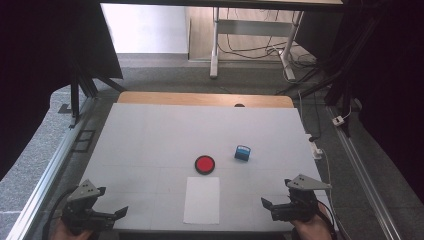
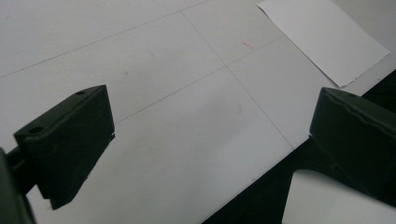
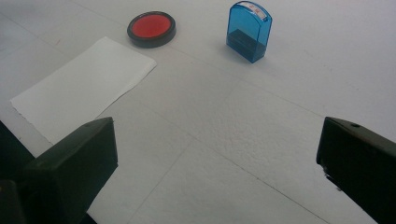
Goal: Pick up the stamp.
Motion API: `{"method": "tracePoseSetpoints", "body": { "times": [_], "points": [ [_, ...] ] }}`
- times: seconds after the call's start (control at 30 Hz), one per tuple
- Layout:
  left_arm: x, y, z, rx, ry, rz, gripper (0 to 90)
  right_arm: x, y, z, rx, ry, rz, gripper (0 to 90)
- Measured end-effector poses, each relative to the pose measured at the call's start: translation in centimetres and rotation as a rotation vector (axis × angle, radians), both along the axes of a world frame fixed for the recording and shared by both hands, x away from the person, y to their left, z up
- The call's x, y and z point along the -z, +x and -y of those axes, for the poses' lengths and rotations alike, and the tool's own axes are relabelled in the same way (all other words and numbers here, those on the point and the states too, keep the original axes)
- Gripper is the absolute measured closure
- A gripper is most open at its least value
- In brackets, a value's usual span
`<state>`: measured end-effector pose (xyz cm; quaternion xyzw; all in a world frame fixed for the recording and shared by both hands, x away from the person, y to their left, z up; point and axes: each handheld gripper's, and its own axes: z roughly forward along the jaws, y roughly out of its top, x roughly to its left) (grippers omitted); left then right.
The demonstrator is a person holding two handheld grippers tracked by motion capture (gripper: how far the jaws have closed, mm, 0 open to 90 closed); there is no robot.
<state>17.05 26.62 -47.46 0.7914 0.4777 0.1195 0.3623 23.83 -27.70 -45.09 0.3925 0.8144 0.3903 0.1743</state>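
A round red ink pad (image 1: pixel 204 164) (image 3: pixel 152 28) in a black rim lies near the table's middle. To its right stands a blue translucent stamp (image 1: pixel 242 152) (image 3: pixel 249 31), upright. A white sheet of paper (image 1: pixel 202 200) (image 2: pixel 322 37) (image 3: pixel 84 86) lies just in front of the pad, near the front edge. My left gripper (image 1: pixel 117 215) (image 2: pixel 210 140) hovers open at the front left corner, nothing between its jaws. My right gripper (image 1: pixel 267 206) (image 3: pixel 217 158) is open at the front right, empty, pointing toward the paper and pad.
The white table top (image 1: pixel 150 135) has a wooden strip (image 1: pixel 205 98) along its far edge. Aluminium rails (image 1: pixel 50 165) run along both sides. Desk legs and cables (image 1: pixel 250 50) stand on the floor beyond. A white power strip (image 1: pixel 316 148) hangs at the right edge.
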Motion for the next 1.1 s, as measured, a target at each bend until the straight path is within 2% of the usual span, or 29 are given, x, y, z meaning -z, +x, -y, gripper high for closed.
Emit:
{"method": "tracePoseSetpoints", "body": {
  "times": [0.17, 0.33, 0.67, 1.0, 1.1],
  "points": [
    [0.0, 0.0, 0.0, -0.002, 0.001, 0.000, 0.0, -0.3, 0.4, -0.4, -0.004, -0.006, 0.009, 0.0],
    [0.0, 0.0, 0.0, -0.001, -0.001, -0.001, 0.0, -0.4, 0.7, -0.6, -0.011, 0.009, 0.020, 0.0],
    [0.0, 0.1, 0.1, 0.001, 0.007, -0.003, 0.0, -0.3, 1.8, -1.5, -0.036, 0.001, 0.006, 0.0],
    [0.0, 0.1, 0.1, -0.002, 0.008, -0.004, 0.0, -0.3, 3.1, -2.4, -0.062, 0.015, -0.008, 0.0],
    [0.0, 0.1, 0.1, -0.003, 0.008, -0.003, 0.0, -0.4, 3.5, -2.7, -0.068, 0.012, -0.028, 0.0]
  ]
}}
